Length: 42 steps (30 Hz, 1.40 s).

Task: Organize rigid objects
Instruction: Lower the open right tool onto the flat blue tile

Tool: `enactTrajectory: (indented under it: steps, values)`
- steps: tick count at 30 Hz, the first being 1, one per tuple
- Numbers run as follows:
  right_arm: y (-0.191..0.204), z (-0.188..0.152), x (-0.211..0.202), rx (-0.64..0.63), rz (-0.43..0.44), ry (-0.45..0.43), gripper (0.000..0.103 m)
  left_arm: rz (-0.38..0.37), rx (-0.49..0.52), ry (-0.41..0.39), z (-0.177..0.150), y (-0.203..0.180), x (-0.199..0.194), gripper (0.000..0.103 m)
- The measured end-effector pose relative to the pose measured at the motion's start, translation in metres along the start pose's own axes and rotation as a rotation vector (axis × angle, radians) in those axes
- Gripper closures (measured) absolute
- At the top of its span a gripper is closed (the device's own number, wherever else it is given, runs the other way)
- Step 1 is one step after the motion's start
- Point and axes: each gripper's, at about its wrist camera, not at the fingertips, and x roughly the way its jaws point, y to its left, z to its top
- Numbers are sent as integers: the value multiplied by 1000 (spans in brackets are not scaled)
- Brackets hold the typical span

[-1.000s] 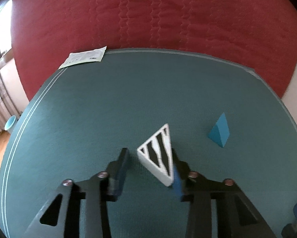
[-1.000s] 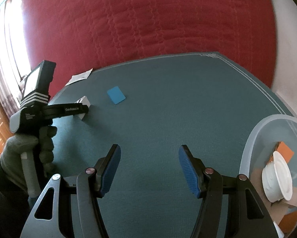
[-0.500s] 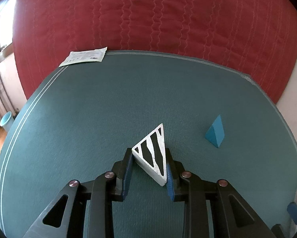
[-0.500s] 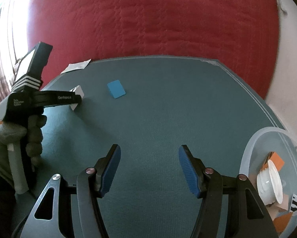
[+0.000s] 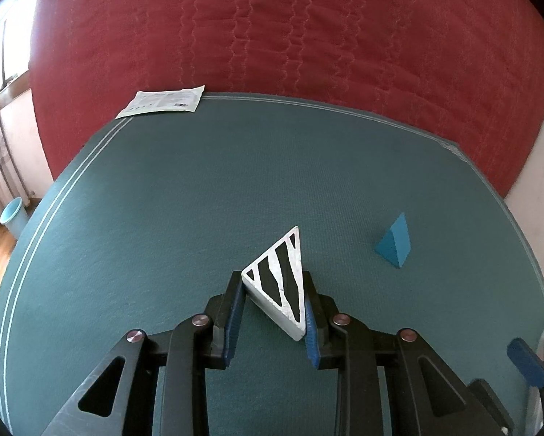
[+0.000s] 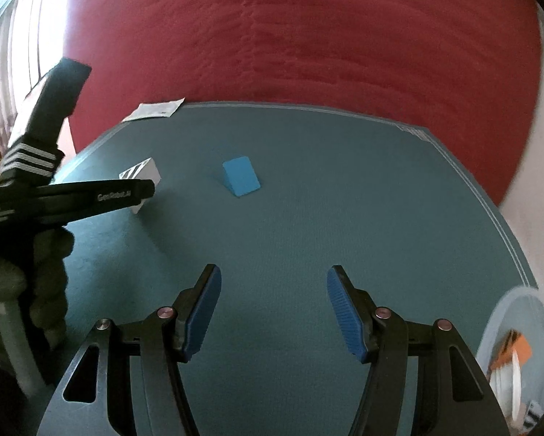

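Left wrist view showed the left gripper [image 5: 272, 305] with its fingers [image 5: 232, 309] clamped on the striped white wedge [image 5: 279, 279], resting on the teal mat [image 5: 163, 200], likely readied for lifting. The right gripper [image 6: 272, 312] hung half-spread, empty, the blue wedge [image 6: 241, 178] well ahead.

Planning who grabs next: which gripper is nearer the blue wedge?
Hard to call. The left gripper is shut on the striped white wedge, with the blue wedge a short way beyond on its right. The right gripper, open and empty, faces it across bare mat.
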Motion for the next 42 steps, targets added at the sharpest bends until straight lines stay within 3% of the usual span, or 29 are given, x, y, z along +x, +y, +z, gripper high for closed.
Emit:
enactTrajectory:
  steps: [24, 33, 36, 38, 42]
  values:
    - [29, 23, 33, -81, -52, -2, 41, 17, -6, 22, -4, 5, 5, 72]
    - [24, 31, 42, -67, -30, 5, 41, 15, -17, 17, -6, 9, 5, 70]
    - [20, 35, 44, -49, 3, 9, 41, 12, -26, 15, -5, 11, 5, 64]
    - [14, 37, 47, -23, 25, 15, 41, 15, -38, 15, -5, 14, 5, 48]
    - [-1, 44, 57, 42, 74, 37, 41, 13, -72, 19, -4, 22, 5, 44]
